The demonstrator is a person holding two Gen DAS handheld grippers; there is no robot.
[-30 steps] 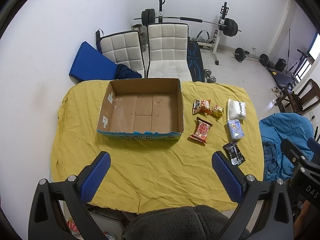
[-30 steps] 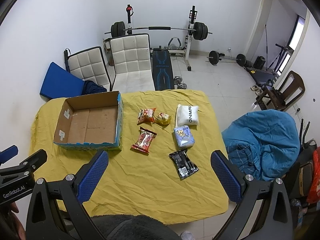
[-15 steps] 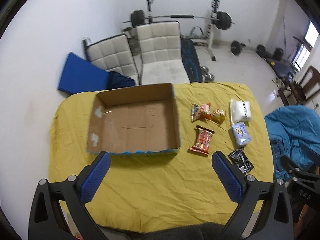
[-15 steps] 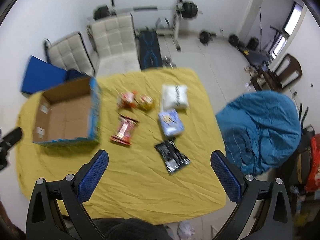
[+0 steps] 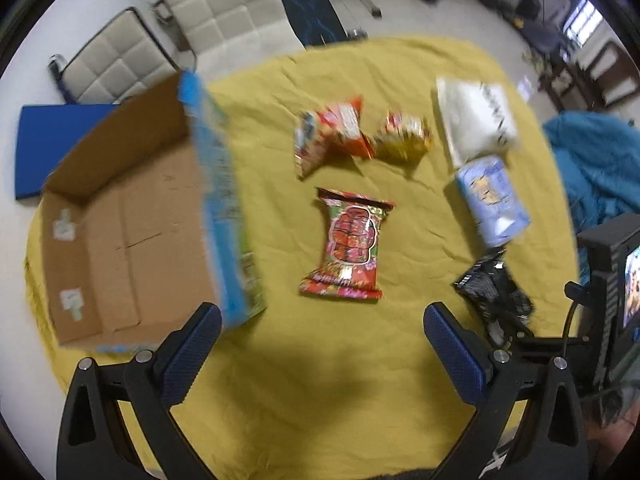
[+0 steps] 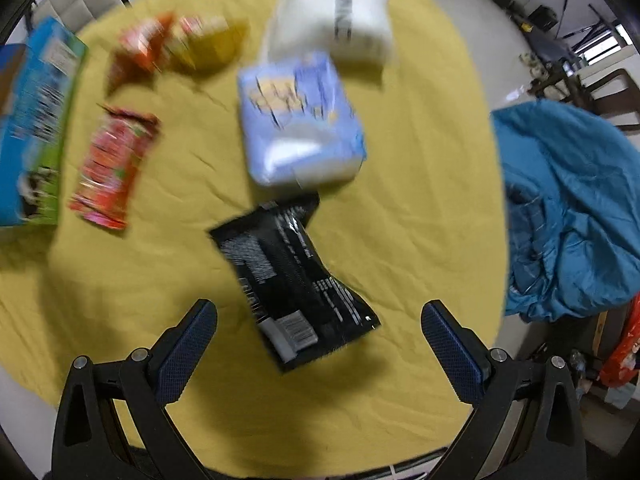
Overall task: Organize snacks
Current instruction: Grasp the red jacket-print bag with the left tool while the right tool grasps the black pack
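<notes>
Several snack packs lie on a yellow-covered table [image 5: 304, 380]. An empty cardboard box [image 5: 128, 224] stands at the left. My left gripper [image 5: 320, 328] is open, hovering just short of a red pack [image 5: 350, 242]. Beyond it lie an orange pack [image 5: 330, 134], a gold pack [image 5: 402, 140], a white bag [image 5: 476, 120], a light-blue pack [image 5: 492, 200] and a black pack [image 5: 494, 292]. My right gripper [image 6: 318, 324] is open above the black pack [image 6: 292, 280], which lies between its fingers. The light-blue pack [image 6: 298, 118] and white bag [image 6: 334, 14] lie beyond it.
A blue beanbag [image 6: 568, 216] sits right of the table. Two white padded chairs [image 5: 224, 12] and a blue mat [image 5: 52, 140] stand behind the box. The other gripper's body [image 5: 608, 280] shows at the right edge of the left wrist view.
Both grippers have dropped and moved forward over the table. The left has swung right toward the red pack; the right has closed in on the black pack. Both stay open.
</notes>
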